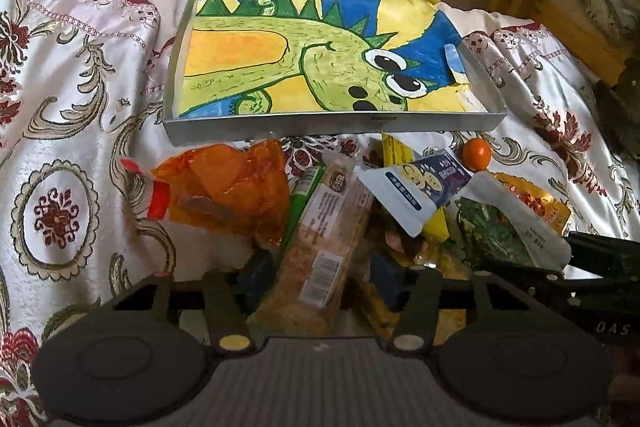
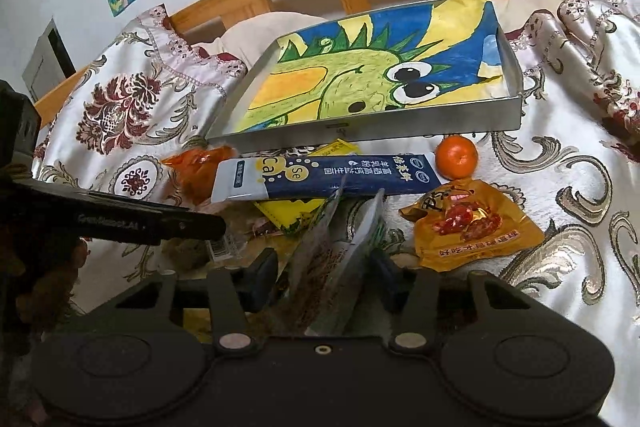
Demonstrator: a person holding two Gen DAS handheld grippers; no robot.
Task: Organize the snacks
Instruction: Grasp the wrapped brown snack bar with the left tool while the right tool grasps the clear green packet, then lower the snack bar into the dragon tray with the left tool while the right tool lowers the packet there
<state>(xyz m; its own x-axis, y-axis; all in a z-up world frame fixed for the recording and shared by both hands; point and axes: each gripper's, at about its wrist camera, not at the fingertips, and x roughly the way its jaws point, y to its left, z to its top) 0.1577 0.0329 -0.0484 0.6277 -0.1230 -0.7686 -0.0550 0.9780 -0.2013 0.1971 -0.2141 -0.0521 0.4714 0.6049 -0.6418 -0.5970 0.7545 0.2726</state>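
Fingers: left gripper [image 1: 320,279] closed on a long biscuit pack [image 1: 320,247]; right gripper [image 2: 322,275] closed on a green-white pouch [image 2: 340,247]. Both lower centre, on the bed below the metal tray [image 1: 280,125].

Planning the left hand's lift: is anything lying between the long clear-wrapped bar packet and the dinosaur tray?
Nothing visible lies between the bar packet and the tray; only bedspread. The orange bag and blue-and-white sachet flank its far end, and the tray's near wall must be cleared.
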